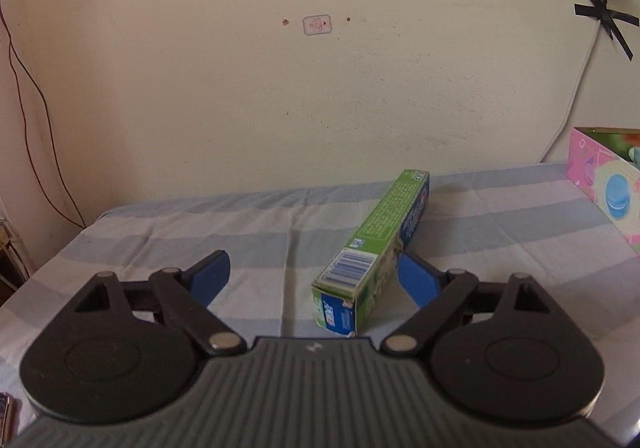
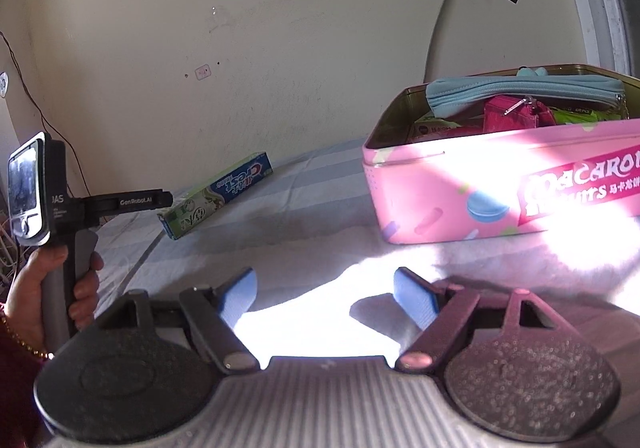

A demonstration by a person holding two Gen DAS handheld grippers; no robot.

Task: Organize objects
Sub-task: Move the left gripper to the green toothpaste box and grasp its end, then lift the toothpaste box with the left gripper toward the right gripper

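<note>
The long green-and-blue cardboard toothpaste box [image 1: 374, 252] lies flat on the blue-striped cloth [image 1: 200, 224] — long axis running from the left gripper [image 1: 314, 280] toward the wall. Both grippers — left and right [image 2: 324, 298] — stand spread wide, holding nothing; the box's near end lies between the left one's pads, ungripped.

The pink tin [image 2: 500, 183] carries "MACARON" in white letters on a red band across its side, with a second line of white lettering beneath that is too washed out to read and a few Chinese characters to the right. The toothpaste box [image 2: 218, 193] shows "Crest" upside down on its blue part, plus Chinese characters on the green part. Its top face [image 1: 350, 268] bears a barcode. The arm of the left gripper [image 2: 144, 201] reads "GenRobot.AI".
</note>
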